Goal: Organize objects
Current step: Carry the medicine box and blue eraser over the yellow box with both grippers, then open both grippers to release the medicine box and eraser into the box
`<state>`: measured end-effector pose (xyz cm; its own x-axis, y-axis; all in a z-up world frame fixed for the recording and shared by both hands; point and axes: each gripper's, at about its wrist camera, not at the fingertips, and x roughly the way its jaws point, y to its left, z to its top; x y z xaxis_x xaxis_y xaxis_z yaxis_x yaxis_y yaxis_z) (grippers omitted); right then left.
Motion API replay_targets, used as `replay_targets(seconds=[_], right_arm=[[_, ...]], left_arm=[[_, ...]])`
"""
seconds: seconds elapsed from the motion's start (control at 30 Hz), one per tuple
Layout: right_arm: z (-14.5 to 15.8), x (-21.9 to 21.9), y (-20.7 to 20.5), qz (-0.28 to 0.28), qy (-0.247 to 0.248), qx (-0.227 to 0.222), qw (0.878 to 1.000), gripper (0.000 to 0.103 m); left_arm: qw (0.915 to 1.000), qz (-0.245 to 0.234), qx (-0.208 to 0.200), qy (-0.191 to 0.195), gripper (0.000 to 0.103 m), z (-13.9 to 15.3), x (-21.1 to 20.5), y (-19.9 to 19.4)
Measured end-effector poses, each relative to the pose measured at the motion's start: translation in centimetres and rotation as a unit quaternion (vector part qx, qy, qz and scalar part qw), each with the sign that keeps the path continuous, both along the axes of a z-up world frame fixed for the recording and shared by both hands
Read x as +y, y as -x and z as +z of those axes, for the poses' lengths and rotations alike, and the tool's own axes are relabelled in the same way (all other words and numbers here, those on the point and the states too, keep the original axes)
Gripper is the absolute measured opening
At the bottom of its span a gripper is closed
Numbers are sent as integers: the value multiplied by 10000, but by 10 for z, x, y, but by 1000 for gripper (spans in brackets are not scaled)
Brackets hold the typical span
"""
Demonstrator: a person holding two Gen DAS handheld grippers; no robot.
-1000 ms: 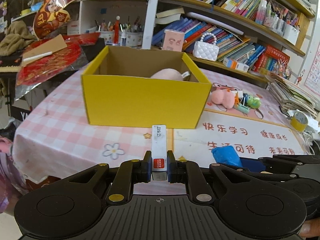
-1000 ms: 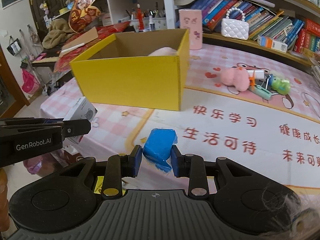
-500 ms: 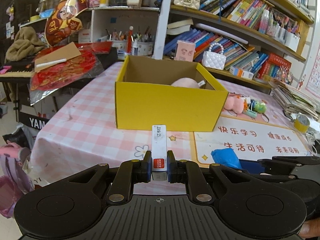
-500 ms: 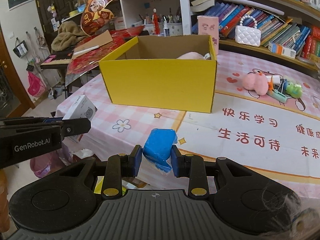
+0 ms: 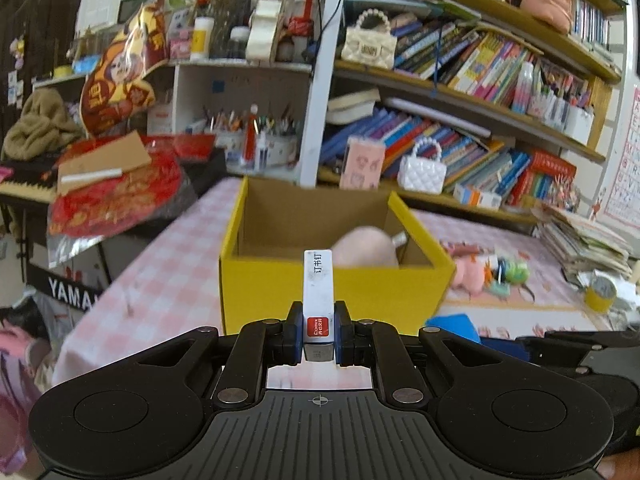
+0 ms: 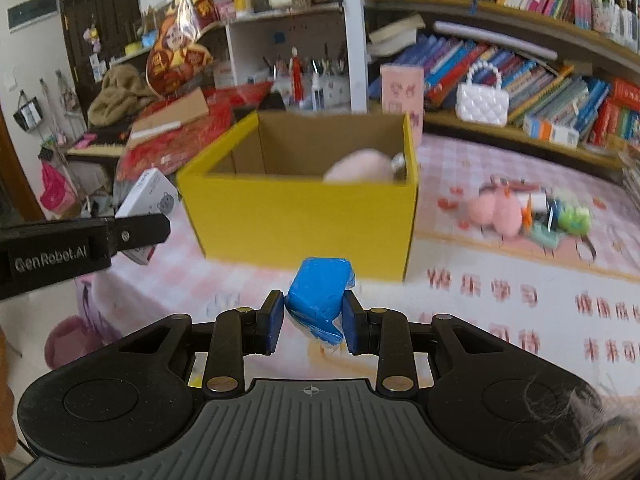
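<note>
A narrow white staple box (image 5: 318, 286) with a red label stands upright, clamped between the blue pads of the left gripper (image 5: 318, 334). A soft blue packet (image 6: 318, 294), wrapped in shiny crinkled plastic, is pinched in the right gripper (image 6: 314, 322). Both are held in the air over the near edge of the counter (image 6: 480, 248), in front of an open yellow box (image 6: 304, 224).

Compared with a second ago, both cameras sit higher and look more steeply down into the box: more of its plain brown cardboard inside shows, along with a rounded, pale pink, plush-looking thing (image 6: 360, 168) at its right rear. The box now appears farther up in each view, and the staple box overlaps its front wall rather than the cloth below it. Neither grip has changed.

The counter wears a pink-and-white checked cloth with a printed mat bearing red characters. To the right of the box lie a fuzzy pink toy (image 6: 498, 212) and small green and orange trinkets (image 6: 560, 220). Crowded bookshelves (image 5: 480, 80) rise behind.
</note>
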<state>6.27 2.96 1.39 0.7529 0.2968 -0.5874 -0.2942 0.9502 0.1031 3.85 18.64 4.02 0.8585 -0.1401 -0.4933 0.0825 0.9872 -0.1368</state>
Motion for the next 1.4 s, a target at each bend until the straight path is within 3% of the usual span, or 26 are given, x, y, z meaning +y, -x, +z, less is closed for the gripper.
replay_targets(seconds=[0.37, 0.67, 0.97, 1.4], right_arm=[[24, 10, -90, 316, 179, -535, 9979, 28], [3, 20, -146, 879, 558, -297, 9941, 28], [-22, 22, -176, 1213, 718, 151, 9899, 28], [-36, 25, -202, 1258, 753, 592, 9874, 28]], left_arm=[[9992, 297, -241, -144, 13, 14, -1, -79], [9988, 319, 256, -279, 13, -13, -9, -125], [9955, 486, 724, -368, 13, -37, -11, -146], [9944, 414, 887, -404, 14, -50, -17, -161]])
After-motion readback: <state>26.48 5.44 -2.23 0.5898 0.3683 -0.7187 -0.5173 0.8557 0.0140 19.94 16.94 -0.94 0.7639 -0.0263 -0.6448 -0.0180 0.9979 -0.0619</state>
